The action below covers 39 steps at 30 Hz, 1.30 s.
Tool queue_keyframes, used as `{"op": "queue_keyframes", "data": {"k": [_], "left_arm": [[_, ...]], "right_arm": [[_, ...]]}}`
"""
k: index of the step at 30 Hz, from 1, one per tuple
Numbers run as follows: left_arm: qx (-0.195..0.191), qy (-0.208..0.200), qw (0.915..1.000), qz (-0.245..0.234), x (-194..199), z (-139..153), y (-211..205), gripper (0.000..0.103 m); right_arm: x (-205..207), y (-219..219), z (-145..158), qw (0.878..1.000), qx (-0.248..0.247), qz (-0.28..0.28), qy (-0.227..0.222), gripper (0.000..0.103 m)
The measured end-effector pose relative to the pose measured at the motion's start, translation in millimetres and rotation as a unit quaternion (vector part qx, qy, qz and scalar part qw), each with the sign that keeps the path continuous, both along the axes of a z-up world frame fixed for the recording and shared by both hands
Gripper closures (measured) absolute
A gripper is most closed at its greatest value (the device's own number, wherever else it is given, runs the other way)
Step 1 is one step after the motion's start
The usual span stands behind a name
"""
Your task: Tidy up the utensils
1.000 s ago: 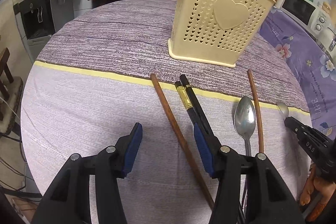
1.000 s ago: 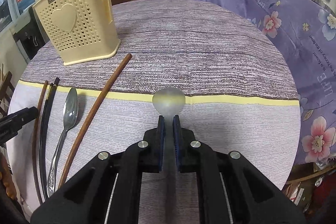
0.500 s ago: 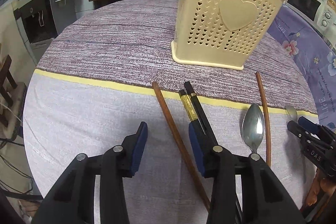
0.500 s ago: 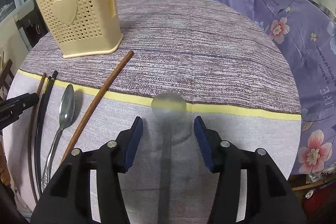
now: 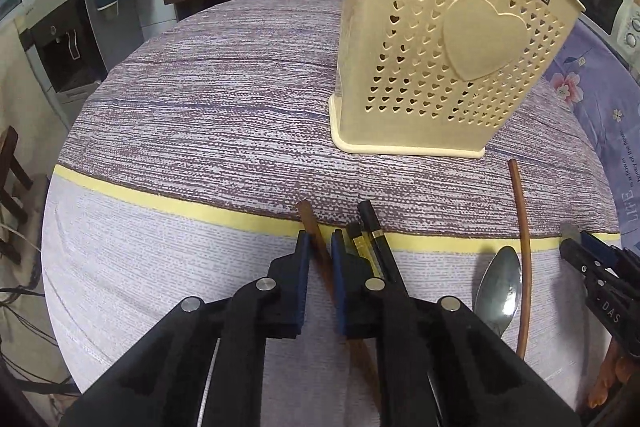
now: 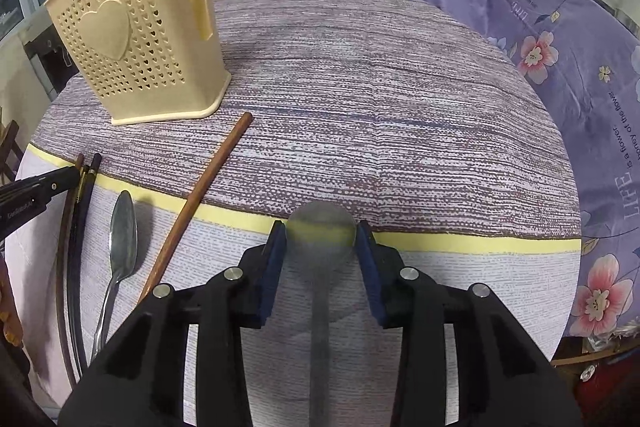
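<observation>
Wooden chopstick (image 5: 310,219) flat on the striped surface (image 5: 200,131), tip just past the yellow stripe, shaft running between the blue pads (image 5: 303,259) of the left tongs (image 5: 320,247). Left tongs nearly pressed together, pinching that chopstick, it seems. Just right of them, pair of black chopsticks (image 5: 376,247) side by side, gold bands near the tips. Further right, steel spoon (image 5: 500,287) bowl up, then second wooden chopstick (image 5: 522,251) angled toward the cream holder (image 5: 440,67). Holder upright beyond the stripe, heart-perforated, apart from every utensil.

Blurred spoon (image 6: 322,231) at the right end of the row, bowl over the yellow stripe, handle trailing back toward the camera. Right tongs (image 6: 322,243) spread, one pad (image 6: 276,259) on each side of the bowl; cannot tell whether touching.
</observation>
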<state>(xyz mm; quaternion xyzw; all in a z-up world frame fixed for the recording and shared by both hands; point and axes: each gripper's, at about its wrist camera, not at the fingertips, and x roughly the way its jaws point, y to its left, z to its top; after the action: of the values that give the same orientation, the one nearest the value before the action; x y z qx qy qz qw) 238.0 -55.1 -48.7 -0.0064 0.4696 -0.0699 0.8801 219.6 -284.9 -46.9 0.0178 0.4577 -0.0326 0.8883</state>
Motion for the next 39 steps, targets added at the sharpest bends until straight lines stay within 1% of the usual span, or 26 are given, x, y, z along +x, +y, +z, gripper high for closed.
{"op": "queue_keyframes", "data": {"k": [3, 5, 8, 12, 14, 17, 20, 24, 27, 29, 32, 39], "left_arm": [[0.001, -0.001, 1.0, 0.0, 2, 0, -1, 0.092], [-0.007, 0.0, 1.0, 0.002, 2, 1, 1, 0.093], [-0.015, -0.004, 0.9999, 0.003, 3, 4, 4, 0.094], [-0.036, -0.022, 0.9991, 0.003, -1, 21, 12, 0.094], [-0.049, -0.038, 0.9981, 0.002, -6, 36, 16, 0.094], [-0.062, -0.07, 0.9956, -0.003, -16, 63, 22, 0.095], [-0.073, -0.105, 0.9918, -0.009, -29, 94, 29, 0.095], [-0.088, -0.152, 0.9844, -0.008, -42, 131, 43, 0.095], [-0.082, -0.185, 0.9793, -0.004, -48, 150, 49, 0.095], [-0.078, -0.19, 0.9786, -0.004, -47, 152, 47, 0.095], [-0.084, -0.185, 0.979, -0.008, -43, 150, 48, 0.095], [-0.087, -0.196, 0.9767, -0.013, -48, 154, 52, 0.096]], "right_arm": [[1, -2, 1, 1.0, 0.006, 0.001, -0.002, 0.066], [2, -5, 2, 1.0, 0.015, 0.0, -0.006, 0.066], [-1, -9, 10, 0.999, 0.029, -0.002, -0.025, 0.066], [-9, -16, 28, 0.997, 0.057, 0.001, -0.058, 0.066], [-14, -18, 40, 0.995, 0.071, 0.006, -0.075, 0.066], [-21, -18, 58, 0.993, 0.072, 0.013, -0.096, 0.066], [-32, -18, 81, 0.99, 0.072, 0.019, -0.119, 0.066], [-44, -20, 103, 0.986, 0.085, 0.026, -0.14, 0.066], [-51, -17, 112, 0.984, 0.087, 0.031, -0.149, 0.066], [-51, -13, 113, 0.985, 0.082, 0.032, -0.151, 0.066], [-49, -9, 112, 0.985, 0.079, 0.032, -0.149, 0.066], [-52, -6, 118, 0.985, 0.075, 0.037, -0.153, 0.066]]}}
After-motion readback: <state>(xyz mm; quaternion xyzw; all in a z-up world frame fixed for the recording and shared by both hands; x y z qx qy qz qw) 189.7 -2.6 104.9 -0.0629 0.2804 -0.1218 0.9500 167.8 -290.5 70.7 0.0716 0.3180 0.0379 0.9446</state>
